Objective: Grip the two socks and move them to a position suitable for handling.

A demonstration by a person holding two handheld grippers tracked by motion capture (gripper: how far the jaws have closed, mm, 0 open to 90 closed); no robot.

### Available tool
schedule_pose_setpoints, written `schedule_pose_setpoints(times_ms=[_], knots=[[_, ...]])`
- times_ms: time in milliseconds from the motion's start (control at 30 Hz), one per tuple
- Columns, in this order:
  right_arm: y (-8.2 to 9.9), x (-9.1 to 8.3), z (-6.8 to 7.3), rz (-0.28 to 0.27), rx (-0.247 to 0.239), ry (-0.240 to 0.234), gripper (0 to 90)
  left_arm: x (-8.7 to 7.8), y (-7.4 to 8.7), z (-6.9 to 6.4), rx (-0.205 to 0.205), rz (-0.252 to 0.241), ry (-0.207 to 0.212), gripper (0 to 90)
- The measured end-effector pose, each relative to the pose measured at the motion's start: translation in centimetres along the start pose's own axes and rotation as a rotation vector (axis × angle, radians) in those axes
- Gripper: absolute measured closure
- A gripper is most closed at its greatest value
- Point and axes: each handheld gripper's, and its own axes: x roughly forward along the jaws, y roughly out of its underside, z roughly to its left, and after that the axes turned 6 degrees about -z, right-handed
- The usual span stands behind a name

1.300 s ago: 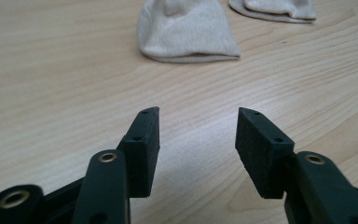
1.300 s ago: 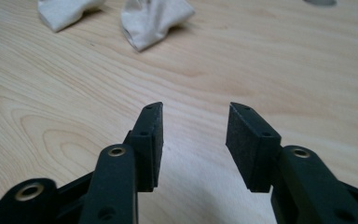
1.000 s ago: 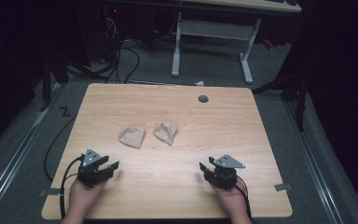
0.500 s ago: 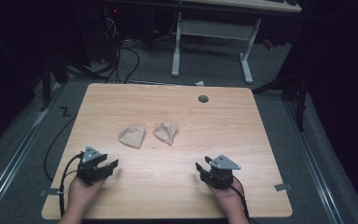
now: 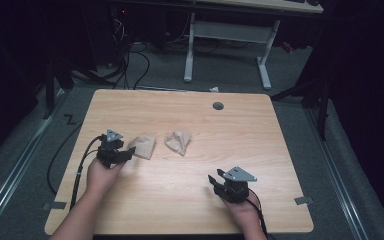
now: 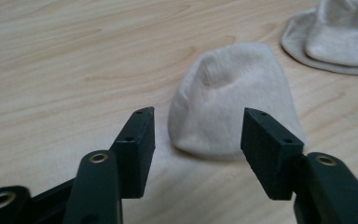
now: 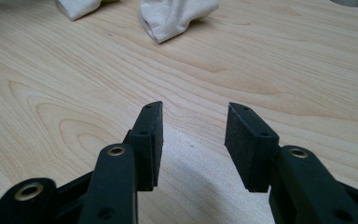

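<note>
Nothing was yet grasped: the left gripper (image 5: 125,153) stood with fingers (image 6: 137,140) released just before the nearer sock (image 6: 233,107) on the worktop (image 5: 280,150), while the right gripper (image 5: 219,181), its fingers narrowing yet parted on nothing, waited well short of the other sock (image 5: 178,142).

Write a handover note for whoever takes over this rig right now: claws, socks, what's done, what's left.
Left claw: open, jaws either side of the near end of the left sock, pads not yet pressing it.
Right claw: open with nothing between the jaws, which have just been closing a little; low over bare table, short of the right sock.
Socks: two pale crumpled ones side by side at mid-table, apart.
Done: left approach.
Left: probably close the left claw on its sock, bring the right claw up to the other.
</note>
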Motion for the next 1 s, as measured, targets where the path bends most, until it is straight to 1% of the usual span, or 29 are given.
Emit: schedule_pose_setpoints(times_ms=[33, 133, 233, 267, 300, 333, 400, 433, 467, 500, 533, 567, 633, 667, 700, 733, 767, 800, 833, 900, 967, 1000], knots=[[0.0, 0.0, 0.0, 0.003, 0.000, 0.000, 57.6, 0.2, -0.2, 0.2, -0.013, 0.001, 0.009, 47.8], [0.0, 0.0, 0.0, 0.000, -0.004, -0.006, 57.7, 0.8, -0.5, 0.5, -0.053, 0.000, 0.008, 50.5], [0.0, -0.1, 0.1, -0.003, -0.002, -0.007, 57.7, 1.3, -0.7, 0.7, -0.063, 0.005, 0.023, 52.1], [-0.1, -0.1, 0.1, 0.000, -0.001, -0.007, 57.7, 1.3, -0.6, 0.6, -0.060, 0.000, 0.017, 54.5], [-0.1, -0.1, 0.1, 0.000, -0.001, -0.007, 57.7, 1.3, -0.6, 0.6, -0.060, 0.000, 0.017, 58.1], [0.0, -0.1, 0.1, 0.000, -0.001, -0.006, 57.7, 1.5, -0.5, 0.7, -0.063, 0.007, 0.008, 60.8], [0.0, -0.1, 0.0, 0.002, 0.001, -0.005, 57.7, 1.6, -0.4, 0.8, -0.061, 0.014, 0.007, 70.8], [0.0, 0.0, 0.0, 0.001, -0.003, -0.007, 57.7, 1.5, -0.4, 0.7, -0.044, 0.021, 0.010, 75.1], [0.0, 0.0, 0.0, 0.005, -0.003, -0.004, 57.7, 1.3, -0.3, 0.5, -0.029, 0.014, 0.006, 81.1], [0.0, 0.0, 0.0, 0.005, -0.003, -0.004, 57.7, 1.3, -0.3, 0.5, -0.029, 0.014, 0.006, 86.0], [0.0, 0.0, 0.1, 0.009, -0.001, 0.001, 57.7, 0.7, -0.4, 0.3, -0.023, -0.010, 0.008, 86.9], [0.0, 0.0, 0.0, 0.010, -0.001, 0.002, 57.7, 0.7, -0.4, 0.3, -0.023, -0.010, 0.008, 87.4], [0.0, 0.0, 0.0, 0.008, -0.001, 0.003, 57.7, 0.0, -0.4, -0.1, -0.021, -0.031, 0.012, 87.6], [0.0, 0.0, 0.0, 0.006, 0.002, 0.003, 57.7, -0.8, -0.4, -0.5, -0.017, -0.041, 0.026, 87.7], [0.0, 0.0, 0.0, 0.006, 0.002, 0.003, 57.7, -0.8, -0.4, -0.5, -0.017, -0.041, 0.026, 87.7], [0.0, 0.0, 0.1, 0.004, -0.006, 0.003, 57.7, -1.5, -0.3, -1.1, -0.020, -0.048, 0.045, 87.7], [0.0, 0.0, 0.1, 0.004, -0.006, 0.003, 57.7, -1.5, -0.3, -1.1, -0.020, -0.048, 0.045, 87.7], [0.0, 0.0, 0.0, 0.004, -0.006, 0.002, 57.7, -2.2, -0.2, -1.8, -0.026, -0.059, 0.076, 87.7], [0.0, 0.0, 0.0, 0.004, -0.006, 0.002, 57.7, -2.2, -0.2, -1.8, -0.026, -0.059, 0.076, 87.7], [0.0, 0.0, 0.0, 0.004, -0.003, 0.002, 57.7, -2.9, -0.1, -2.6, -0.027, -0.071, 0.111, 87.7], [0.0, 0.1, 0.1, 0.004, -0.004, -0.001, 57.7, -3.6, 0.1, -3.8, -0.018, -0.085, 0.146, 87.6], [0.0, 0.1, 0.1, 0.006, -0.006, -0.001, 57.7, -3.8, 0.1, -4.1, -0.016, -0.087, 0.157, 87.5]])
